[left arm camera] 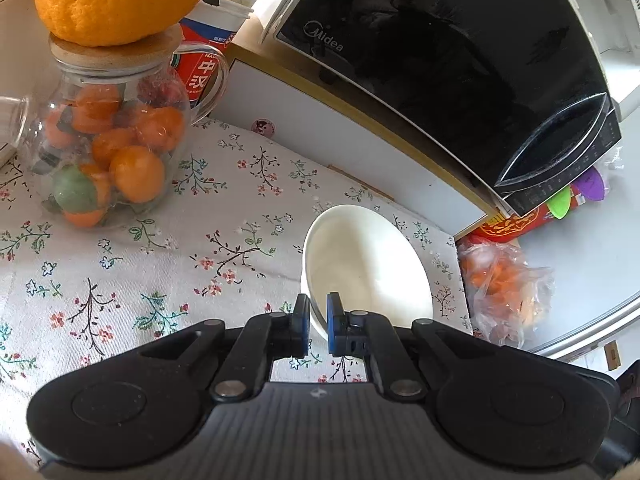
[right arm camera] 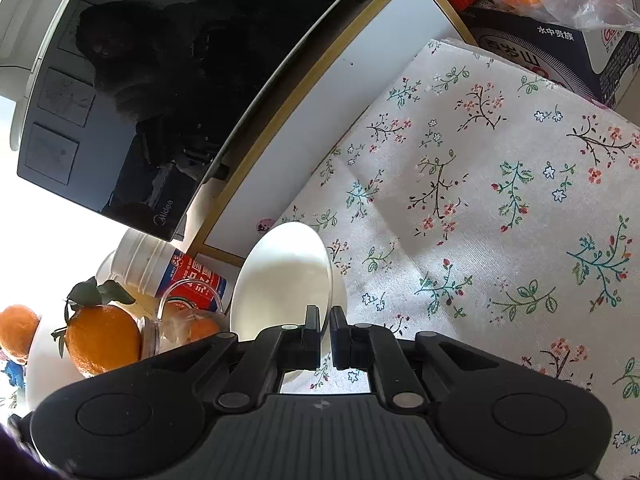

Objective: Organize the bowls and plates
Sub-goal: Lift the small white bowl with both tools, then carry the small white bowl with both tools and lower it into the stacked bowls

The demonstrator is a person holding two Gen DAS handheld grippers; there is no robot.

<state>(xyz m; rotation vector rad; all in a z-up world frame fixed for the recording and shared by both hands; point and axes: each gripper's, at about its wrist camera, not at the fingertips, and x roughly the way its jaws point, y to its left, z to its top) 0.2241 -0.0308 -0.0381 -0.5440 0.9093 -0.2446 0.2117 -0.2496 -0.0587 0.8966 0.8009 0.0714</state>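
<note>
In the left wrist view a white bowl (left arm camera: 368,268) hangs tilted just above the floral tablecloth (left arm camera: 120,280). My left gripper (left arm camera: 318,314) is shut on its near rim, one blue pad on each side of the wall. In the right wrist view another white bowl (right arm camera: 280,280) is tilted with its inside facing left, and my right gripper (right arm camera: 325,322) is shut on its near rim above the cloth (right arm camera: 480,200). Neither gripper shows up in the other's view.
A black microwave (left arm camera: 460,60) stands on a white cabinet (left arm camera: 340,128) behind the cloth. A glass jar of small oranges (left arm camera: 108,148) with a large orange on its lid stands at the left. A plastic bag of oranges (left arm camera: 504,288) lies beyond the cloth's right edge. A white dish with oranges (right arm camera: 40,360) is at lower left.
</note>
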